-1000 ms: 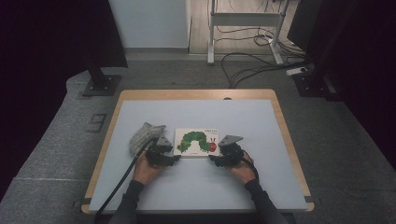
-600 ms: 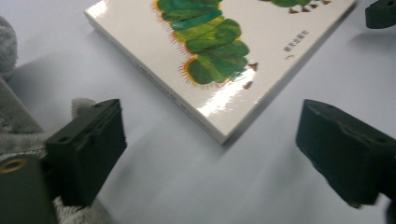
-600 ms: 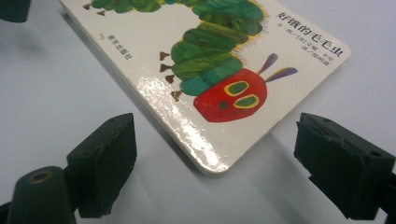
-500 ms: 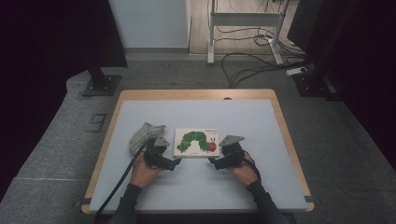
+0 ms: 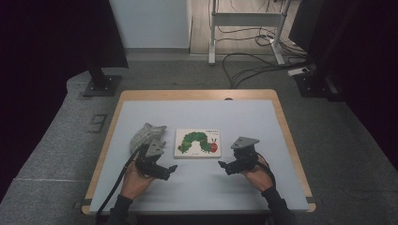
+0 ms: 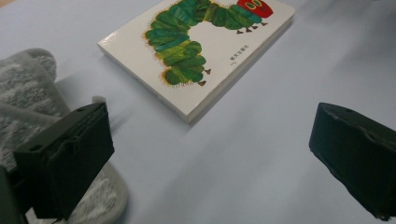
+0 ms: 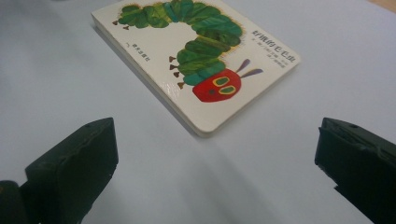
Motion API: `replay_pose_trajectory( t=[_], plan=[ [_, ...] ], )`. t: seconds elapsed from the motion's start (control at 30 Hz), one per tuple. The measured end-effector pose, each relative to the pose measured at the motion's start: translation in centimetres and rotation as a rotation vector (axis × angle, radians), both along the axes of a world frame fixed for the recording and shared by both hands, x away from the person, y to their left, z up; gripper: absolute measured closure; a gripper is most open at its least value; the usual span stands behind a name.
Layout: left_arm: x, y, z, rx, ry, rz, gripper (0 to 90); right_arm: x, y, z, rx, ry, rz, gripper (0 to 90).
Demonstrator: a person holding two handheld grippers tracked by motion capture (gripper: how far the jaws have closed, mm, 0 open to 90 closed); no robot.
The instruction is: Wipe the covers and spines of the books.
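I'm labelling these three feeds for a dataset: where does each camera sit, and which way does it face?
High view: above the person's side, facing forward and down on the pale blue table; forearms, left gripper, right gripper.
Left gripper view: on that gripper, facing the grey cloth; own black fingers.
Right gripper view: on that gripper; own fingers.
Shared: white caterpillar board book.

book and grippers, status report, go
Left gripper and right gripper open, empty, short of the book. Book flat, closed. Grey cloth beside its left edge.
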State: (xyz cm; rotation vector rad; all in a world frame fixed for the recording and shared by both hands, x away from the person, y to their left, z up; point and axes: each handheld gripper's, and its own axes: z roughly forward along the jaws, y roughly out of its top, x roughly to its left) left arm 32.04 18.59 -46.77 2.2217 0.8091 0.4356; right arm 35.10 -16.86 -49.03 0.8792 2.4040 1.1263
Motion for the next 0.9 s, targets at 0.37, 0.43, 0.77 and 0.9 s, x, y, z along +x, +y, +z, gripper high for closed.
replay_pose_trajectory(
  t=[0.37, 0.43, 0.77, 0.9],
  plan=[
    [-2.4, 2.1, -0.1, 0.016, -0.005, 0.017, 0.0, -1.6, -2.7, 1.0, -0.005, -0.018, -0.029, 0.0],
    [-2.8, 2.6, -0.3, 0.010, -0.005, 0.024, 0.0, -1.9, -3.2, 1.0, -0.006, -0.018, -0.038, 0.0],
    [-3.6, 5.0, -2.2, -0.009, 0.013, 0.082, 0.0, -2.8, -5.8, 0.1, -0.013, -0.008, -0.086, 0.0],
    [-3.6, 5.8, -3.4, -0.003, 0.033, 0.106, 0.0, -3.0, -6.7, -0.8, -0.013, 0.004, -0.111, 0.0]
  ],
)
